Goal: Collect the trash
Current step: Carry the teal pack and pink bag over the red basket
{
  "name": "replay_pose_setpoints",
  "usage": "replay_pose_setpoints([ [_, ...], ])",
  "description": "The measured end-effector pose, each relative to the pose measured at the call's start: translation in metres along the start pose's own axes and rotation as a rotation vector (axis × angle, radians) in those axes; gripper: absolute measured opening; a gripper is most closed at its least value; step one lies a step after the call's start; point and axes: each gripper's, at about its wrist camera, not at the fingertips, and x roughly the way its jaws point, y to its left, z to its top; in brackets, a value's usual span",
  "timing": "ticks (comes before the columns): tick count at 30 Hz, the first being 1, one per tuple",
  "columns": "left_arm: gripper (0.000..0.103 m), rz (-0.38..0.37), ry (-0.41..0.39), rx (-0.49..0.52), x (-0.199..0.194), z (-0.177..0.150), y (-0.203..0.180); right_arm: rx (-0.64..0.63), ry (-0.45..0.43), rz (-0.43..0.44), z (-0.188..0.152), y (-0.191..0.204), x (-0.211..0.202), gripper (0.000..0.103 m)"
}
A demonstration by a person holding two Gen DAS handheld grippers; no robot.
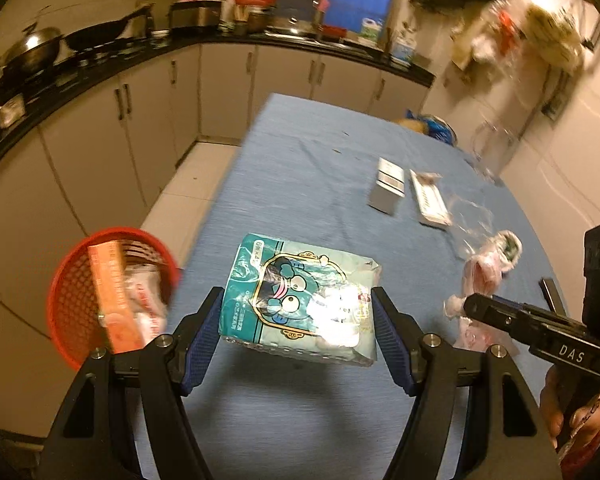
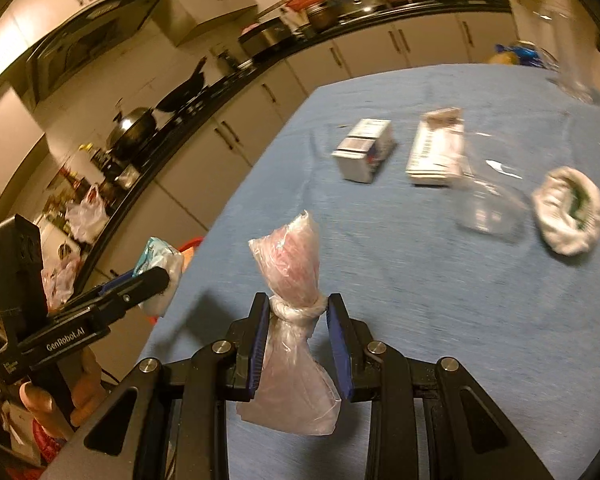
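Clearly both hands are loaded and the carrying step is in hand: the left gripper (image 1: 298,312) is clamped on a teal tissue pack (image 1: 304,296) printed with a cartoon face, its blue pads pressed to either side, and the pack is held above the blue tablecloth (image 1: 308,160) at the centre of the left wrist view. The right gripper (image 2: 298,320) is closed on the knot of a small knotted plastic bag (image 2: 290,264), whose pinkish contents stand above the jaws while the loose tail hangs below. At the lower left of the left wrist view the red basket (image 1: 70,292) sits just off the table edge, already holding an orange box (image 1: 112,292) and some wrappers. The next move, I judge, calls for swinging each load over the rim and letting go in turn; the pack is bulky and the basket partly full, so it may need to go in beside the box. Still on the cloth in the right wrist view are a small white carton (image 2: 364,152), a flat printed box (image 2: 436,148), a clear plastic container (image 2: 488,204), probably a cup though blur hides its outline, and a crumpled white wrapper (image 2: 568,212). With the two grippers close together, they could crowd each other over the basket.
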Motion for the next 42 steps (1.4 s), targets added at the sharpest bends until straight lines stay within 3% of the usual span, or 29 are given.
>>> replay_pose_setpoints([
  [13,0.071,0.127,-0.062,-0.155,-0.035,-0.004,0.122,-0.126,0.110,0.105,0.020,0.095,0.071,0.032],
  [22,0.071,0.180,0.019,-0.211,-0.004,-0.019,0.193,-0.168,0.203,0.157,0.036,0.154,0.138,0.032],
  [34,0.071,0.209,0.127,-0.205,0.053,-0.033,0.223,-0.159,0.330,0.148,0.043,0.190,0.235,0.032],
  [42,0.072,0.204,0.146,-0.192,0.064,-0.036,0.228,-0.186,0.369,0.091,0.034,0.193,0.261,0.035],
])
